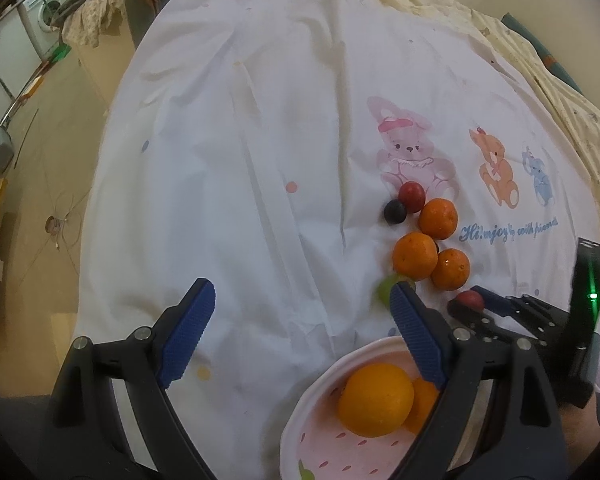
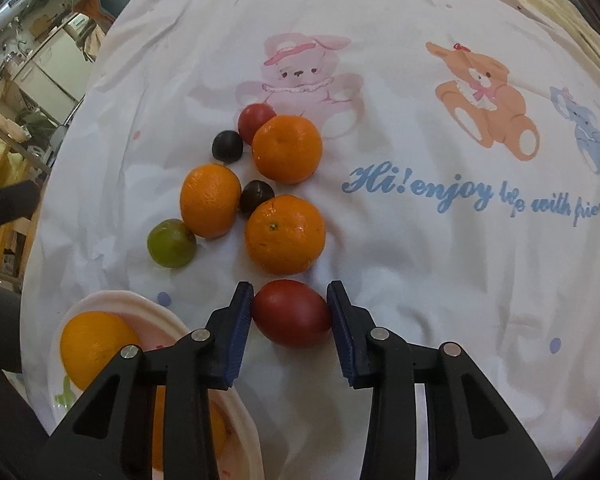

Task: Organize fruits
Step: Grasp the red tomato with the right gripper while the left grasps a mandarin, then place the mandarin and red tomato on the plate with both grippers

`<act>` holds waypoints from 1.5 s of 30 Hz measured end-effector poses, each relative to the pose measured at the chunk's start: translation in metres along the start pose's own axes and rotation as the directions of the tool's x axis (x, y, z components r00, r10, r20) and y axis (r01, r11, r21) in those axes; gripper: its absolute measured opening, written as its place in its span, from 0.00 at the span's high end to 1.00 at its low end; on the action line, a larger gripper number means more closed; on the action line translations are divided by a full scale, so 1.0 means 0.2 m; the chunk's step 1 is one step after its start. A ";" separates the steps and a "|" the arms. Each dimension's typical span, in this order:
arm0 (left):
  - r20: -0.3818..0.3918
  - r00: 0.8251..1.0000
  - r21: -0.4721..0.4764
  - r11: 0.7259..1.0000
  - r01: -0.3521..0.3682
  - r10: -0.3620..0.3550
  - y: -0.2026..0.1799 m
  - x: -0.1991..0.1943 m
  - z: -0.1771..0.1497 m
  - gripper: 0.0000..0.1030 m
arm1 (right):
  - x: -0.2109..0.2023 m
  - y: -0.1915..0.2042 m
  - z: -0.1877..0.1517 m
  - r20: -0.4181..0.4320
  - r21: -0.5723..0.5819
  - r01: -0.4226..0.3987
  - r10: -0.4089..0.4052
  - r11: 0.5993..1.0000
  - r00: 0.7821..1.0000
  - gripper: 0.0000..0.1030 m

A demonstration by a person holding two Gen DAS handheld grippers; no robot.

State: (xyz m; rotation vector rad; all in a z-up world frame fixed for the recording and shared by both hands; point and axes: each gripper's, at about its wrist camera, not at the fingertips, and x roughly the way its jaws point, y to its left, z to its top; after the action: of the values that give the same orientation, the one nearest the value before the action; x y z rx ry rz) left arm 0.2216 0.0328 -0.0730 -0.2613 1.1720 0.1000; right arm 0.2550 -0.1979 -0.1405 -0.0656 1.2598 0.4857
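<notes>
Loose fruit lies on a white printed sheet (image 2: pixel 420 260): three oranges (image 2: pixel 285 234), two dark plums (image 2: pixel 227 145), a red fruit (image 2: pixel 256 120) and a green one (image 2: pixel 171 243). My right gripper (image 2: pixel 290 286) points down at another red fruit (image 2: pixel 292 314), with both blue pads against its sides. A pink plate (image 2: pixel 100 304) at the lower left holds an orange (image 2: pixel 96 344). In the left wrist view, my left gripper (image 1: pixel 300 288) hangs open over bare sheet, left of the fruit pile. Its right finger crosses the plate (image 1: pixel 340 364) and the oranges (image 1: pixel 376 400) in it. The right gripper (image 1: pixel 476 300) shows there too.
The sheet covers a bed whose left edge drops to a tan floor (image 1: pixel 52 184) with cables. A washing machine (image 1: pixel 50 10) stands far left. A cream blanket (image 1: pixel 540 80) lies along the far right.
</notes>
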 end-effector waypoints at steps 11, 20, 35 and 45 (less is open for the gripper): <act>-0.011 1.000 0.035 0.999 -0.001 0.002 -0.03 0.01 -0.01 0.16 | -0.34 -0.08 -0.08 0.073 0.136 -0.069 0.059 0.988 0.996 0.61; -0.074 0.997 0.185 0.982 0.038 -0.025 -0.31 0.12 0.03 0.20 | -0.33 -0.29 -0.14 0.094 0.333 -0.164 0.140 0.929 0.986 0.61; -0.166 0.985 0.217 0.972 0.086 -0.050 -0.55 0.40 0.09 0.50 | -0.33 -0.29 -0.10 0.107 0.307 -0.144 0.116 0.941 0.987 0.61; -0.156 0.985 0.228 0.968 0.104 -0.069 -0.55 0.39 0.09 0.72 | -0.34 -0.28 -0.10 0.104 0.297 -0.123 0.096 0.947 0.990 0.61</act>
State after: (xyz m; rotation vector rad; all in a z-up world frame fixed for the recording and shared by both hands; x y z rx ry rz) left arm 0.2920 -0.0724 -0.1218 -0.1107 1.3048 -0.1372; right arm 0.2436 -0.2750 -0.0965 0.2843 1.2426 0.3818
